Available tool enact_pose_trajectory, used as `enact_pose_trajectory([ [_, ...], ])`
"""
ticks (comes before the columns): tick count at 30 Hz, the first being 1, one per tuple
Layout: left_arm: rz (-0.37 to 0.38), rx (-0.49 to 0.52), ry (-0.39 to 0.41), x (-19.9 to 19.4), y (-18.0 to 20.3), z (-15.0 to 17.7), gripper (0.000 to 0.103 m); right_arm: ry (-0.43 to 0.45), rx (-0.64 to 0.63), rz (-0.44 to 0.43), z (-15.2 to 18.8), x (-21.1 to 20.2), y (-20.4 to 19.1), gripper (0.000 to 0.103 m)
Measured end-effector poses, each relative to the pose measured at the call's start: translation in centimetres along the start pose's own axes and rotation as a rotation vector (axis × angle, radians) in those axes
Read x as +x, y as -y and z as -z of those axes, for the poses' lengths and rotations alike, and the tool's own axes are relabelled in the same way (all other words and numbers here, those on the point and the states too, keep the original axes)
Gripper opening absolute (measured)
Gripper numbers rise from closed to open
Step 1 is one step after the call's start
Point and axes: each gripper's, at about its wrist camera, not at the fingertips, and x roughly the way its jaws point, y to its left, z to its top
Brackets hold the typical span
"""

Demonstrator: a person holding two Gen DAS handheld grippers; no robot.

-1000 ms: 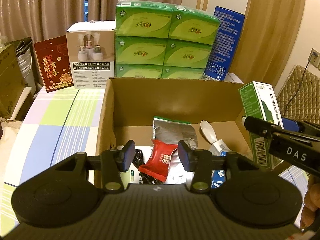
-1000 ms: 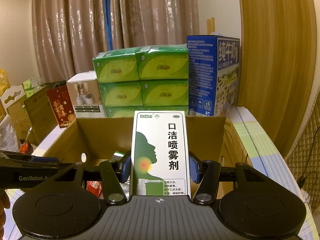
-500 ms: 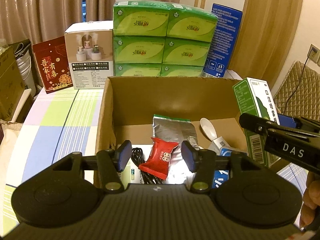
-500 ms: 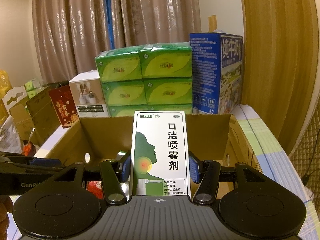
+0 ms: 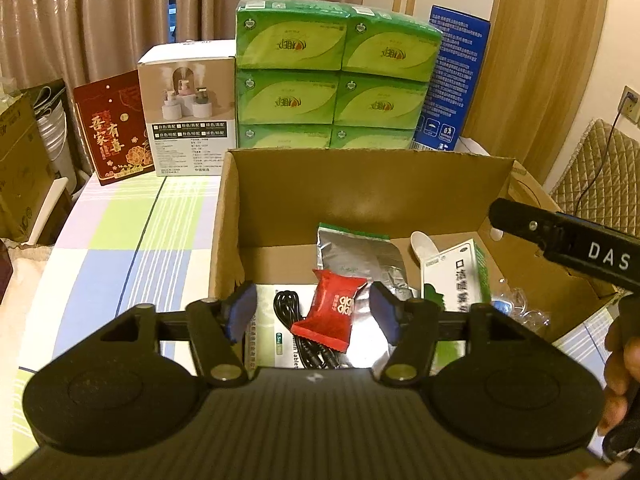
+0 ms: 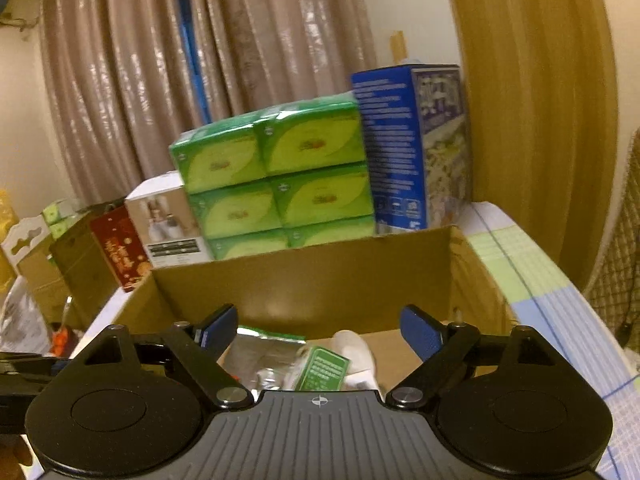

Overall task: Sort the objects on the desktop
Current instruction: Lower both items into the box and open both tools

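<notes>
An open cardboard box (image 5: 360, 160) stands on the checked tablecloth. Inside it lie a red candy packet (image 5: 338, 308), a silver foil pouch (image 5: 360, 254), a white spoon (image 5: 425, 243), a black cable (image 5: 290, 316) and a white-and-green mouth spray box (image 5: 456, 276), which leans on the pile at the right. My left gripper (image 5: 313, 314) hangs open over the box's near side, holding nothing. My right gripper (image 6: 319, 330) is open and empty above the same box (image 6: 304, 252), with the spray box (image 6: 323, 368) just below it.
Behind the box stand stacked green tissue packs (image 5: 336, 76), a blue carton (image 5: 454, 80), a white humidifier box (image 5: 186, 108) and a red gift box (image 5: 114, 124). Striped tablecloth (image 5: 120, 248) lies to the left. A quilted chair (image 5: 596, 176) stands at the right.
My right gripper opened and let go of the mouth spray box, which now lies in the cardboard box. My left gripper's fingers spread a little wider.
</notes>
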Motion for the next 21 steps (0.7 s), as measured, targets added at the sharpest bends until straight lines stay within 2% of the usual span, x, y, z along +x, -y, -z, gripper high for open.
enact_pose_trajectory([
  [8,-0.009,0.023,0.019,-0.1,0.4,0.1,0.084,0.000,-0.007,0.023,0.1,-0.2,0.4,0.089],
  [15,-0.003,0.044,0.019,-0.1,0.8,0.2,0.096,-0.003,-0.018,0.053,0.4,-0.3,0.9,0.095],
  [21,-0.019,0.066,0.066,-0.7,1.4,0.5,0.101,-0.012,-0.035,0.067,0.6,-0.7,1.2,0.099],
])
